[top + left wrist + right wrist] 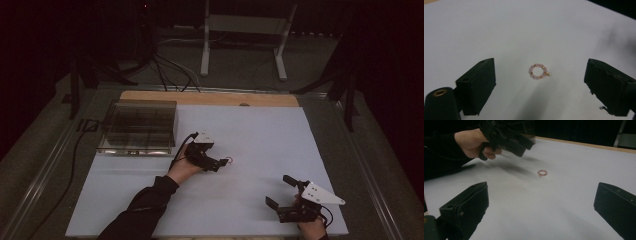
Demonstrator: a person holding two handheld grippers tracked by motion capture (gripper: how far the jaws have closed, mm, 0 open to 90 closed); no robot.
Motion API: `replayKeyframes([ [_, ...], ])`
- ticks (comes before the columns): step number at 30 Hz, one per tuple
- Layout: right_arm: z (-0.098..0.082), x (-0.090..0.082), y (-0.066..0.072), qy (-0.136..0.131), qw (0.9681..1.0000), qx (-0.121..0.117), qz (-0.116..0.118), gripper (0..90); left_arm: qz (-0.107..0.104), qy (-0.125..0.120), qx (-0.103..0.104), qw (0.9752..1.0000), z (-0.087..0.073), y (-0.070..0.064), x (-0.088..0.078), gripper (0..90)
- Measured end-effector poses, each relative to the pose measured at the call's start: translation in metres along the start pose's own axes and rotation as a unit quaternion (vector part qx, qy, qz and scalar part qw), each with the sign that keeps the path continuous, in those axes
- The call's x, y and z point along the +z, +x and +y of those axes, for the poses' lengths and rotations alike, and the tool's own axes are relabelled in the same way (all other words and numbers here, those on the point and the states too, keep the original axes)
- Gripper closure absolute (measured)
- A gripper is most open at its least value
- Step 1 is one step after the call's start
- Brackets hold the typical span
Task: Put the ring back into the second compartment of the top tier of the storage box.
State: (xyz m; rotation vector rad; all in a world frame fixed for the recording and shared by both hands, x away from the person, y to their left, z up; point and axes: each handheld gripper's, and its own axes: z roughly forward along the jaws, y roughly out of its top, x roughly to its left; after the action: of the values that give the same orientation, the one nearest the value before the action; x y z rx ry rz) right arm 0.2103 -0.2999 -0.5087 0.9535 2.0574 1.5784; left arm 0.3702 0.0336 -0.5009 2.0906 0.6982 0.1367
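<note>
The left tool (223,162) is black with blocky jaws, a brass-ringed screw hole and a trailing black cable. The right tool (280,191) carries a pale grey three-cornered plate dotted with screws. A black sleeve (145,202) covers the left forearm.

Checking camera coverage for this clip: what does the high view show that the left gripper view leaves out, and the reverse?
The high view has the clear compartment box, both forearms, the right gripper with open jaws, and the floor stands. The left gripper view resolves the pink bead ring with gold beads and a small charm. Both show the white table sheet, the ring, and the left gripper, open, not touching it.
</note>
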Motion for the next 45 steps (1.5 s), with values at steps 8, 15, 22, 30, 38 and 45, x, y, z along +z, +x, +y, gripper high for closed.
replayKeyframes([
  [8, 0.0, 0.0, 0.0, 0.001, 1.0, -0.001, 0.001, 0.0, 0.025, 0.023, 0.005, 0.9994, 0.006, -0.004, 0.014, 23.6],
  [15, 0.0, 0.0, 0.0, 0.001, 1.0, -0.001, 0.001, 0.0, 0.03, 0.04, 0.018, 0.9986, 0.009, -0.007, 0.025, 33.9],
  [22, 0.0, 0.0, 0.001, 0.001, 1.0, -0.001, 0.001, 0.0, 0.038, 0.057, 0.02, 0.9975, 0.008, -0.006, 0.036, 47.9],
  [30, 0.0, 0.0, 0.001, 0.002, 1.0, -0.002, 0.002, 0.0, 0.042, 0.078, 0.02, 0.9959, 0.007, -0.004, 0.047, 61.0],
  [38, 0.0, 0.0, 0.001, 0.002, 1.0, -0.002, 0.002, 0.0, 0.044, 0.081, 0.016, 0.9957, 0.005, -0.002, 0.052, 74.9],
  [45, -0.001, 0.0, 0.001, 0.003, 1.0, -0.003, 0.002, 0.0, 0.058, 0.084, 0.032, 0.9942, 0.005, -0.006, 0.053, 78.4],
])
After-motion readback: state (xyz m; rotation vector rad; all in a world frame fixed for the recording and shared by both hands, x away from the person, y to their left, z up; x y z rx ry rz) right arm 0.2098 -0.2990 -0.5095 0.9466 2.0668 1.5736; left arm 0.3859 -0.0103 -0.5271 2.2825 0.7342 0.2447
